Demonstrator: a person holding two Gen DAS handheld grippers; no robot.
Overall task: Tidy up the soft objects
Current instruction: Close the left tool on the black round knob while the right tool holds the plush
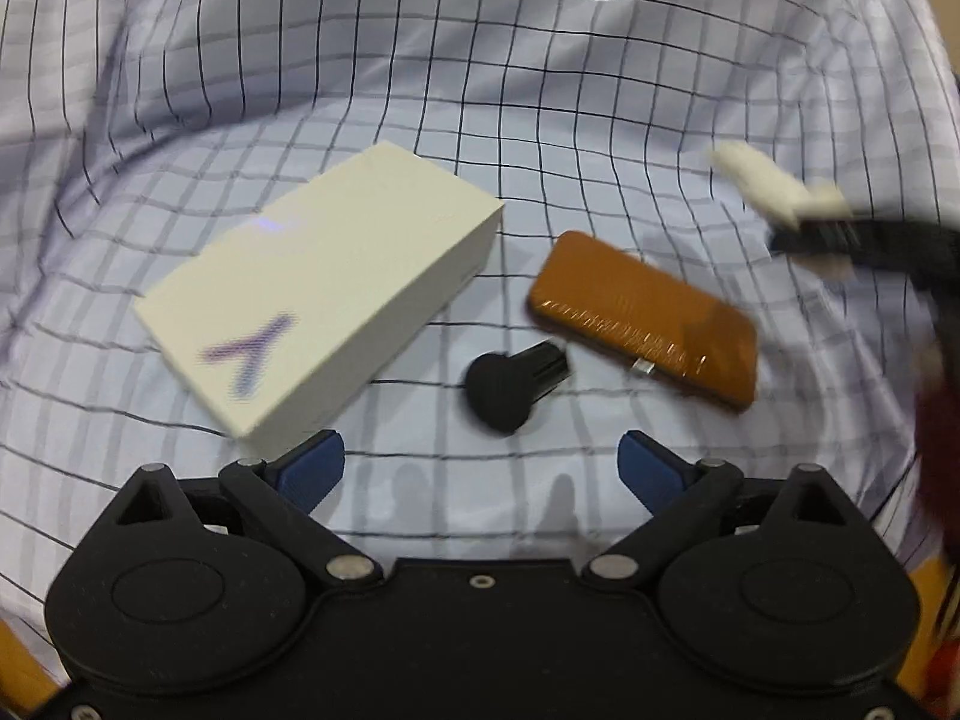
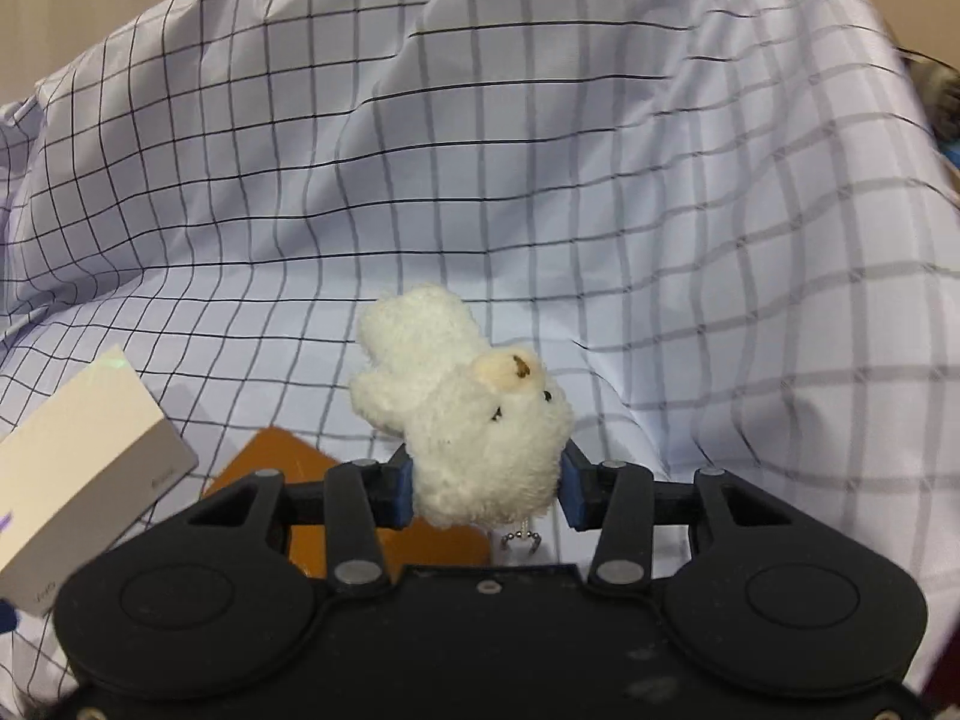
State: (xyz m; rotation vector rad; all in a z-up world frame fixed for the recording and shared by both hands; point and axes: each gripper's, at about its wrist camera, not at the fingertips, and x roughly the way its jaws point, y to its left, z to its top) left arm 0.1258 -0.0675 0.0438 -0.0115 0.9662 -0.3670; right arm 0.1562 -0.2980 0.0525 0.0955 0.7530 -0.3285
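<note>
Plush bear [image 2: 474, 414], white, small, with a cream muzzle and brown nose: clamped between the two blue pads [image 2: 401, 489] of the right hand-held gripper [image 2: 487, 489]. Pads press on the lower, rounded end of the toy, one on each side. Bear is lifted clear of the checked cloth [image 2: 600, 180]. A short bead chain [image 2: 521, 540] hangs from its underside, just in front of the gripper body.

Orientation, right wrist view: long axis runs from the pads up and to the left, away from the camera. The limbs and body end point to the upper left; the face is turned up and to the right.

Left wrist view: the same toy shows as a blurred white shape [image 1: 774, 180] at far right, held by the dark right tool [image 1: 864, 246], above the cloth and well apart from the left hand-held gripper [image 1: 480, 468].

Left hand-held gripper: blue fingers [image 1: 312, 468] spread wide, nothing between them. It hovers over the cloth with three items ahead:
- white box [image 1: 324, 294] with a purple mark, lying flat, left of centre, its near corner just beside the left finger;
- small black object [image 1: 510, 381] with a round head and ribbed stem, between the box and the orange item;
- flat orange rectangular item [image 1: 648, 318], right of centre, tilted; identity unclear.

Cloth is wrinkled and covers the whole bench in both views.
</note>
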